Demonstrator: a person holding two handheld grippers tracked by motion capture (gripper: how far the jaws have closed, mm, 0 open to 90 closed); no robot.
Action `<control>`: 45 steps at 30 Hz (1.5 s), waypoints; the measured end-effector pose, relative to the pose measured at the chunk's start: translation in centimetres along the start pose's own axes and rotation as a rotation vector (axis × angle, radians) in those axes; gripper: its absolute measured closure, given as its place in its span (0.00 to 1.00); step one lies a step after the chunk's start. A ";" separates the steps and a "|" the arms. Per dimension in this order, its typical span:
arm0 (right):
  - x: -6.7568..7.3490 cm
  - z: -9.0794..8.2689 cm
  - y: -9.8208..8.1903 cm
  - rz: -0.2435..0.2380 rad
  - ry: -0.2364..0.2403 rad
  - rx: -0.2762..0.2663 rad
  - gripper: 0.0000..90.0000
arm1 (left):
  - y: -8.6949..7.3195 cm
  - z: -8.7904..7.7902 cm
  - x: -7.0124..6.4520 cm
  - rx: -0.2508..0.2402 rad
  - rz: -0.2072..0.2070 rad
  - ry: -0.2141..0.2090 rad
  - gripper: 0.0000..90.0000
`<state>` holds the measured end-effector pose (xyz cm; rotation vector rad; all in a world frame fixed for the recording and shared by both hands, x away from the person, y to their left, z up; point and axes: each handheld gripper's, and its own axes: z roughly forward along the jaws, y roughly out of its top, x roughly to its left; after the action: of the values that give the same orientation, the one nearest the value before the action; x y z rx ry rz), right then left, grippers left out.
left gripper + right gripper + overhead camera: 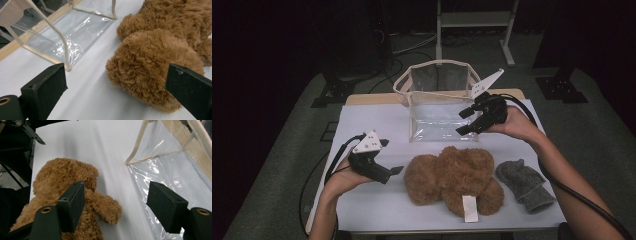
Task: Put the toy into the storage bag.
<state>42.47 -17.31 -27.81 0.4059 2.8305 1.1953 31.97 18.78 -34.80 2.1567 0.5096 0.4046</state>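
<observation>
High view has both grippers wide open & empty, left gripper (pixel 396 170) beside the fluffy brown teddy bear (pixel 455 180) lying mid-table, right gripper (pixel 462 121) at the clear plastic tote bag (pixel 437 102): soft fur could slip out, or the floppy bag tip.

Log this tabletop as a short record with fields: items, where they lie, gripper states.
surface: white-covered table
bag: clear plastic bag with beige trim, upright, open at the top, at the far middle
toy: brown furry teddy bear, lying near the front edge
cloth: grey knitted piece, right of the bear
left gripper: open, empty, left of the bear
right gripper: open, empty, at the bag's right front
</observation>
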 end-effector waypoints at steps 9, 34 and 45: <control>-0.4 0.3 1.1 -0.019 0.002 0.020 0.33 | -0.2 0.0 0.1 0.012 -0.001 0.001 0.03; -2.7 0.6 5.7 -0.074 -0.017 0.069 0.34 | -0.8 0.3 0.2 0.034 -0.017 -0.005 0.03; -3.6 1.1 7.8 -0.100 -0.009 0.089 0.35 | -1.0 0.1 0.4 0.041 -0.012 -0.009 0.03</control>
<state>47.85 -12.29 -23.31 0.2686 2.8663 1.0502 32.21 19.43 -35.60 2.1924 0.5300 0.3810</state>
